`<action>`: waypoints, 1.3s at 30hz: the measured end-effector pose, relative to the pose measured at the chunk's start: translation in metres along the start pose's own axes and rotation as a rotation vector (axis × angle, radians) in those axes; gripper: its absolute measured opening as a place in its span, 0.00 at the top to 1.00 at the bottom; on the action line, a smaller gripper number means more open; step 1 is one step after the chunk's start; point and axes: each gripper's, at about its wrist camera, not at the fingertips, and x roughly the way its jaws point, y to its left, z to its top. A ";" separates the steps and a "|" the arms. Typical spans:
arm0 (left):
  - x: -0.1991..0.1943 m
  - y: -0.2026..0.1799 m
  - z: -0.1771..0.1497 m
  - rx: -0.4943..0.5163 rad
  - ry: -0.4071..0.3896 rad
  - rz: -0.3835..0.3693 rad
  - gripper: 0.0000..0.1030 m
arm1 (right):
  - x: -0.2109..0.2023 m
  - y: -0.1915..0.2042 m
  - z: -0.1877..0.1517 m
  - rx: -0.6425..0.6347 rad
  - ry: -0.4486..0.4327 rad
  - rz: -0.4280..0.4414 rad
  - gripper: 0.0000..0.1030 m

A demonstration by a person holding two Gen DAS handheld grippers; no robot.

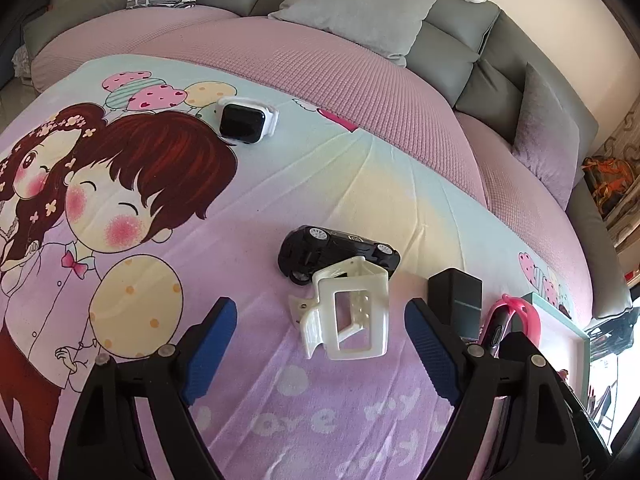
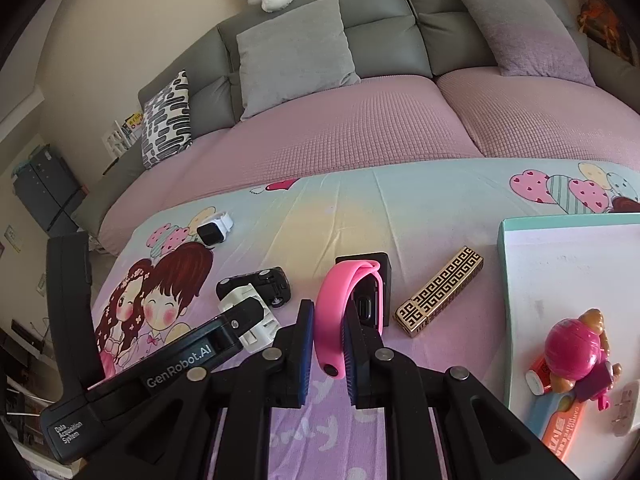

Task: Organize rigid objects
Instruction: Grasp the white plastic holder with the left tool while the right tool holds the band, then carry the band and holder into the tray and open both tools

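My left tongs (image 1: 320,344) stand wide, nothing between the blue pads (image 1: 208,344); they hang over the white plastic holder (image 1: 348,316), which lies on the cartoon-print sheet (image 1: 240,208) between the two fingers without touching either.

My right tongs (image 2: 328,344) are pinched narrow on the pink wristband (image 2: 340,312). The strap's lower loop is clamped between the pads; its upper loop rises clear in front of them, with the dark tracker face turned to the right.

Count, both views together:
- Wristband, pink: one, held in my right tongs.
- Smartwatch (image 1: 244,120), black face, white strap: one, far left on the sheet, well apart from the rest.
- Toy car (image 1: 336,252), black: one, tipped on its side with wheels showing, just beyond the white holder and touching or overlapping it.
- White plastic holder: one.
- Black box (image 1: 456,300): one, standing upright just right of the holder, behind the wristband in the right wrist view.
- Gold-and-black patterned bar (image 2: 440,290): one, lying at a slant right of the black box, near the tray.
- Teal-rimmed white tray (image 2: 504,248): one, at the right edge of the sheet.
- In the tray: one pink ball-shaped toy (image 2: 572,350) and one orange packet (image 2: 564,432); a small pale item at the tray's near right I cannot identify.
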 end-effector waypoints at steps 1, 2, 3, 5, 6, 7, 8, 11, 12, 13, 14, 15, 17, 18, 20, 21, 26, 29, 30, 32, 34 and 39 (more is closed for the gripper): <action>0.001 -0.001 0.000 0.005 0.002 0.005 0.16 | -0.001 -0.001 0.000 0.004 -0.001 -0.001 0.86; 0.003 -0.003 0.000 0.010 0.003 0.012 0.16 | -0.001 -0.002 0.000 0.008 -0.001 -0.002 0.86; 0.004 -0.004 -0.001 0.016 0.005 0.015 0.17 | -0.001 -0.003 0.000 0.010 -0.001 -0.002 0.86; 0.007 -0.006 -0.001 0.021 0.006 0.011 0.22 | -0.002 -0.005 0.001 0.013 -0.001 -0.003 0.86; 0.008 -0.006 -0.001 0.020 0.009 0.007 0.24 | -0.003 -0.005 0.001 0.014 -0.001 -0.004 0.86; 0.009 -0.007 -0.002 0.020 0.014 0.006 0.25 | -0.003 -0.006 0.001 0.015 -0.003 -0.004 0.86; 0.010 -0.008 -0.002 0.022 0.018 0.006 0.26 | -0.004 -0.007 0.002 0.017 -0.004 -0.005 0.86; 0.012 -0.011 -0.003 0.033 0.019 0.002 0.35 | -0.005 -0.010 0.002 0.024 -0.004 -0.008 0.86; 0.012 -0.012 -0.003 0.034 0.018 0.000 0.42 | -0.005 -0.011 0.002 0.027 -0.004 -0.009 0.86; 0.012 -0.013 -0.003 0.036 0.020 -0.001 0.47 | -0.006 -0.012 0.002 0.029 -0.004 -0.010 0.86; 0.013 -0.013 -0.004 0.037 0.023 -0.003 0.50 | -0.007 -0.012 0.002 0.030 -0.005 -0.011 0.86; 0.013 -0.013 -0.004 0.038 0.022 -0.006 0.51 | -0.008 -0.013 0.002 0.032 -0.007 -0.012 0.86; 0.010 -0.013 -0.004 0.040 0.014 -0.008 0.52 | -0.011 -0.015 0.003 0.035 -0.012 -0.012 0.86; 0.009 -0.013 -0.004 0.041 0.009 -0.006 0.52 | -0.012 -0.016 0.003 0.036 -0.013 -0.012 0.86; 0.007 -0.014 -0.004 0.045 0.003 -0.004 0.52 | -0.014 -0.018 0.004 0.040 -0.018 -0.013 0.86; 0.006 -0.014 -0.004 0.045 -0.001 -0.003 0.52 | -0.015 -0.018 0.004 0.042 -0.020 -0.015 0.86; -0.009 -0.019 -0.003 0.053 -0.040 -0.010 0.52 | -0.029 -0.023 0.008 0.053 -0.052 -0.014 0.86; -0.028 -0.024 -0.001 0.060 -0.083 -0.034 0.52 | -0.044 -0.027 0.012 0.058 -0.091 -0.013 0.86; -0.034 -0.027 0.000 0.068 -0.100 -0.038 0.52 | -0.050 -0.029 0.014 0.059 -0.104 -0.018 0.86; -0.046 -0.035 0.000 0.092 -0.126 -0.041 0.52 | -0.060 -0.034 0.017 0.060 -0.128 -0.035 0.86; -0.052 -0.043 -0.001 0.115 -0.139 -0.049 0.52 | -0.069 -0.040 0.019 0.065 -0.146 -0.058 0.86; -0.060 -0.070 -0.005 0.184 -0.151 -0.076 0.52 | -0.082 -0.067 0.022 0.101 -0.160 -0.131 0.86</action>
